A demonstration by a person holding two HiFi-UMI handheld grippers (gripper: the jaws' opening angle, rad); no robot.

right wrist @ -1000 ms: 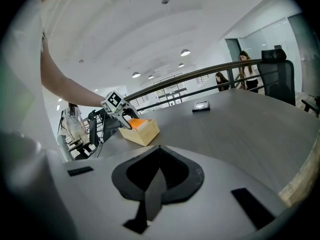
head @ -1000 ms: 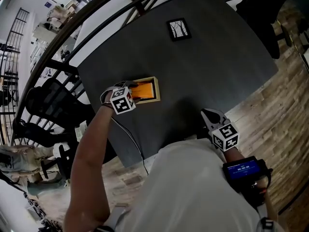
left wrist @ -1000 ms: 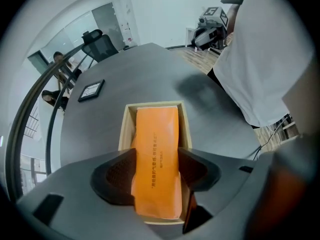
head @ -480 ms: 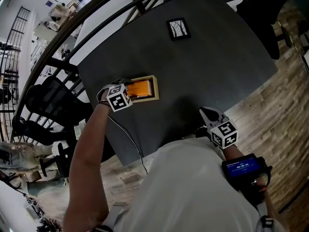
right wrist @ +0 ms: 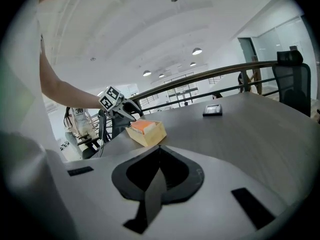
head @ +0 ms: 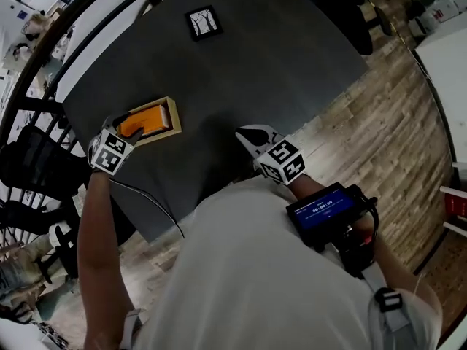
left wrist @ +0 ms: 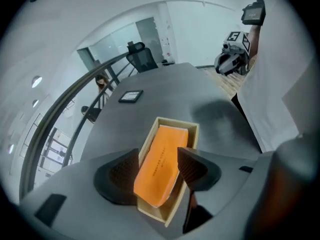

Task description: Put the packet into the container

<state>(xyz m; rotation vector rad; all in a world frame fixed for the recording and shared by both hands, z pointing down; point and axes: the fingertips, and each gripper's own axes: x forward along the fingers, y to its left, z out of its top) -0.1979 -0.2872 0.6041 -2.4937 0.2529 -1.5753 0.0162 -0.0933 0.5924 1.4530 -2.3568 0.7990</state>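
Packet [left wrist: 164,151] lies in the container [left wrist: 193,134], near end riding up. My left tool [left wrist: 157,156] straddles it, jaws apart. Right tool [right wrist: 159,150] idle, jaws together. Left to do: withdraw.

Container [head: 176,114] is set on the bench [head: 277,71]. Packet [head: 142,122] is laid in container, near end raised over its near rim, between left gripper [left wrist: 158,170] fingers. Framed card [head: 203,22] is placed behind container, well apart. Right gripper [head: 244,133] is held right of container, apart.
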